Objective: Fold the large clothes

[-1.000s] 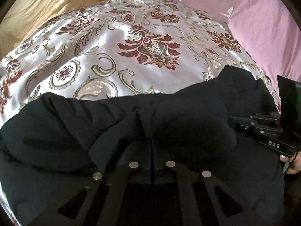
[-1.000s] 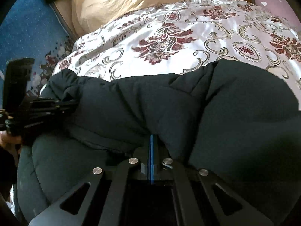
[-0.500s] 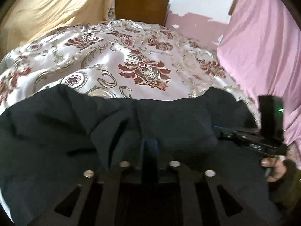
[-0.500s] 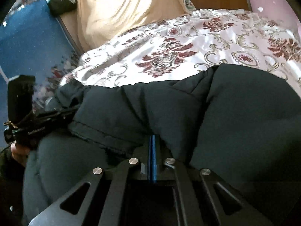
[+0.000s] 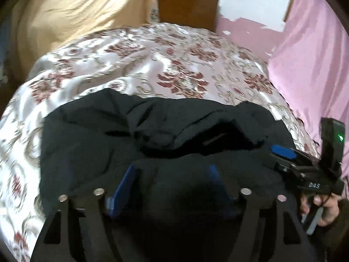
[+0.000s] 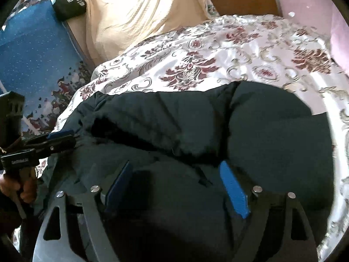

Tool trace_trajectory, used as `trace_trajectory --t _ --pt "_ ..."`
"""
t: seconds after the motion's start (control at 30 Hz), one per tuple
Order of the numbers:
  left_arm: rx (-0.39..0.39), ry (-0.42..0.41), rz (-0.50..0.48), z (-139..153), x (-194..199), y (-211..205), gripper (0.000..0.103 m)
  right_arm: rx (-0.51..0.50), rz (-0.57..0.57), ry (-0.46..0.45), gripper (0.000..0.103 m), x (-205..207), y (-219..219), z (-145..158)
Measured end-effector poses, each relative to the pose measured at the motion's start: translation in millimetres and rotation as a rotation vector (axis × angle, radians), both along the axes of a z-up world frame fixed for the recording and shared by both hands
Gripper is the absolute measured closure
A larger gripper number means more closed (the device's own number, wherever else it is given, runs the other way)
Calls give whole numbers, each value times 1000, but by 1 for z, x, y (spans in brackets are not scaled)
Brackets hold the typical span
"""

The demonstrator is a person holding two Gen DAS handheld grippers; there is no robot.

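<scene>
A large black padded jacket (image 5: 152,135) lies folded over on the floral bedspread (image 5: 174,65); it also fills the right wrist view (image 6: 250,131). My left gripper (image 5: 172,170) is open, its blue pads spread apart just above the jacket's near part. My right gripper (image 6: 176,170) is open too, pads wide apart over the jacket. The right gripper also shows at the right of the left wrist view (image 5: 283,152), and the left gripper at the left of the right wrist view (image 6: 61,137), each beside the jacket's edge.
A yellow cloth (image 5: 76,15) hangs at the bed's left, a pink curtain (image 5: 312,54) at its right, a wooden headboard (image 5: 187,8) behind. A blue patterned carpet (image 6: 32,54) and a black box (image 6: 67,4) lie left of the bed.
Both grippers were shut on the jacket's fold and carried it forward; now both have opened and let it go, and pulled back and up a little.
</scene>
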State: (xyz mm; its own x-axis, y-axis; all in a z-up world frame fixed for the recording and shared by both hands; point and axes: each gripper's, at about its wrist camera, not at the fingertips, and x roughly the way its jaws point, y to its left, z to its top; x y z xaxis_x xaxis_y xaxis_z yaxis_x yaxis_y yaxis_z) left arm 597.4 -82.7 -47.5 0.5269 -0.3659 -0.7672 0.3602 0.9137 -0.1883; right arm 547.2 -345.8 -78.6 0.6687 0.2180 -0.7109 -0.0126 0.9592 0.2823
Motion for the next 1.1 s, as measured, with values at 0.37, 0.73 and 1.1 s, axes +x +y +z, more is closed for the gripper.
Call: trace_trajectory --t 0.37,0.73,1.1 --pt "31 -143 42 58 -72 -2 8 -107 -112 -123 10 -65 8 64" --pt "36 -326 154 120 -170 20 0 -176 -93 -238 2 -149 41 127" --pt "76 -397 161 150 -262 43 0 -230 -73 -314 2 -240 74 156"
